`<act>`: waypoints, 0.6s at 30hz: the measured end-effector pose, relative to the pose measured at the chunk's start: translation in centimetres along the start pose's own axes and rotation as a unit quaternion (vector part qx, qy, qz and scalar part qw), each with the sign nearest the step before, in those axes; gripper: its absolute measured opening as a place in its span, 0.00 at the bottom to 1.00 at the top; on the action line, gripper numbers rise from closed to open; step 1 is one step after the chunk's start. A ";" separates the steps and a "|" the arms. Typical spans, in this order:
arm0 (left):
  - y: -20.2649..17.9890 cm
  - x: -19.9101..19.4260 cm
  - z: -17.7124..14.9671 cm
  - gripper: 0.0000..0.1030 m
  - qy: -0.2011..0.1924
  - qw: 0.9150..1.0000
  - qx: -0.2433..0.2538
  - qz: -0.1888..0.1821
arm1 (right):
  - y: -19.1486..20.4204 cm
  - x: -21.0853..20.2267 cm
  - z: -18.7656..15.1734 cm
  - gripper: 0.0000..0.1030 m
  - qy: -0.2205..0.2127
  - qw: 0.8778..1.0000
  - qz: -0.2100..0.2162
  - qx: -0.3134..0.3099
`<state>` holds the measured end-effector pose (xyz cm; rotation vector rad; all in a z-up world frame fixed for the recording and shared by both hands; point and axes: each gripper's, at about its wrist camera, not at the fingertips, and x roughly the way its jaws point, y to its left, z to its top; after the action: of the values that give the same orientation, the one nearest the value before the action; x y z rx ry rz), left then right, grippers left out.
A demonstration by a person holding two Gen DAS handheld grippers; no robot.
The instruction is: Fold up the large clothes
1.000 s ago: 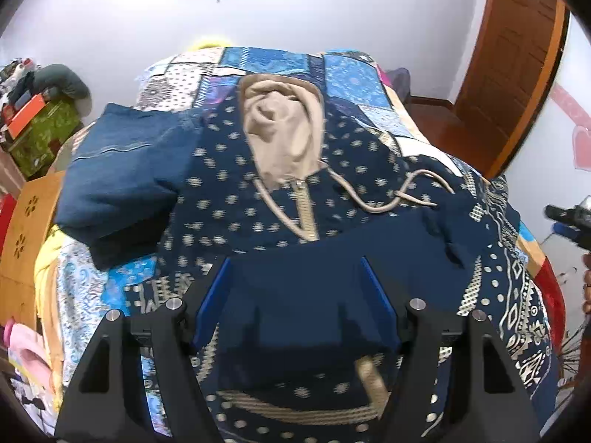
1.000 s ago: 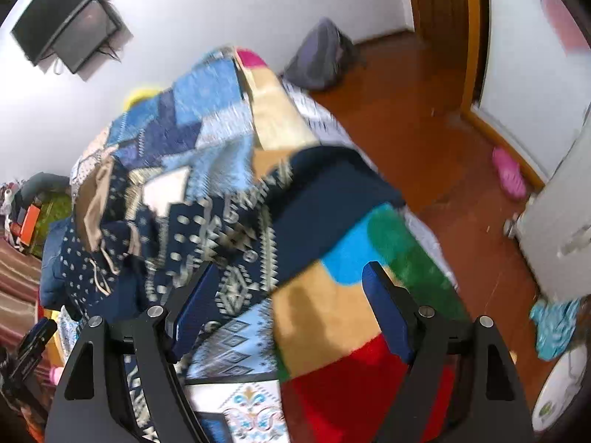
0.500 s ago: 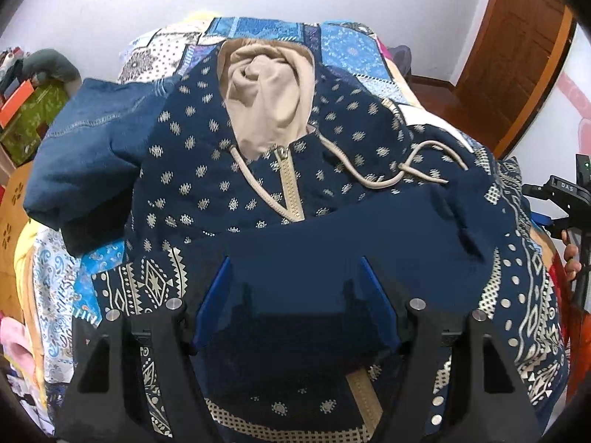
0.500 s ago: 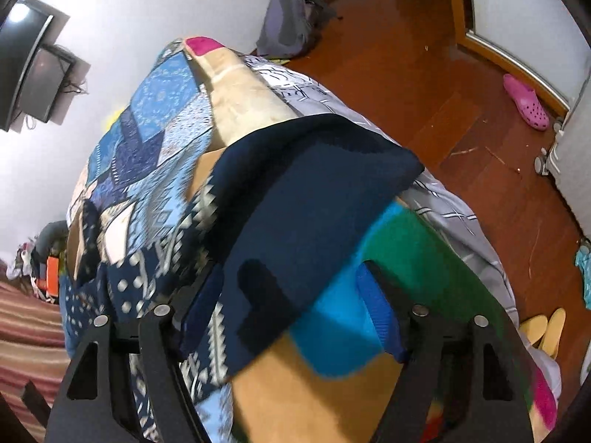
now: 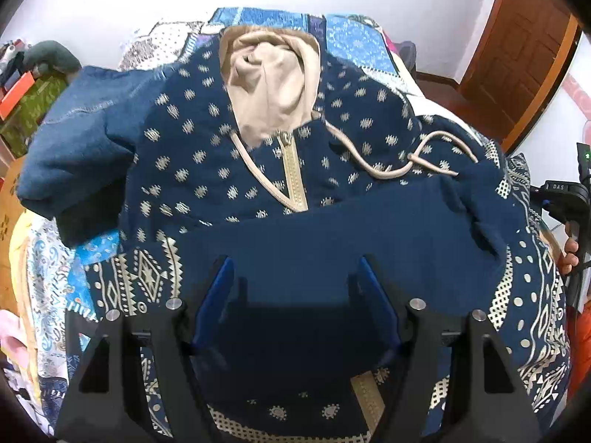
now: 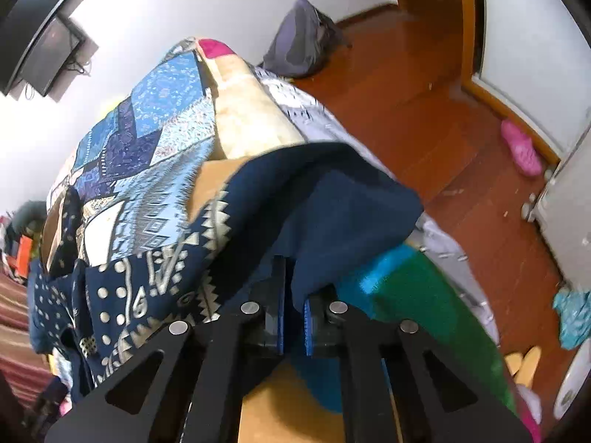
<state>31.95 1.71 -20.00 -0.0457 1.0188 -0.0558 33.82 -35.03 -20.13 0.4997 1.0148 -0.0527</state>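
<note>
A navy hooded top with a beige pattern (image 5: 207, 170) lies spread on the bed, its beige-lined hood (image 5: 273, 85) at the far end and a plain navy part (image 5: 332, 243) folded across its middle. My left gripper (image 5: 295, 295) is open just above that folded part. My right gripper (image 6: 293, 317) is shut on the navy sleeve (image 6: 332, 214) at the bed's right edge. It also shows at the right edge of the left wrist view (image 5: 565, 199).
A folded pair of jeans (image 5: 77, 140) lies left of the top on the patchwork quilt (image 6: 155, 118). Clutter stands beside the bed at left (image 5: 26, 103). A wooden floor (image 6: 424, 85), grey bag (image 6: 303, 44), pink shoe (image 6: 521, 147) and door (image 5: 524, 48) lie to the right.
My right gripper has closed on the navy sleeve at the bed's edge. My left gripper has moved closer over the top and stays open.
</note>
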 end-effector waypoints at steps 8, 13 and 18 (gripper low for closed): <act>0.3 -2.4 0.0 0.67 -0.026 1.000 0.003 0.006 | 2.7 -7.2 0.3 0.04 -0.062 0.997 0.035 -0.038; 0.4 -3.2 -0.2 0.67 -0.036 0.999 0.000 0.001 | 6.6 -12.0 0.5 0.04 -0.100 0.989 0.070 -0.081; 0.7 -4.1 -0.3 0.67 -0.046 0.999 -0.002 -0.002 | 12.3 -14.9 -1.1 0.04 -0.123 0.973 0.121 -0.153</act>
<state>29.59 2.73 -16.73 -0.0527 0.9261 -0.0548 28.21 -26.40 -3.70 0.3221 0.6966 0.2509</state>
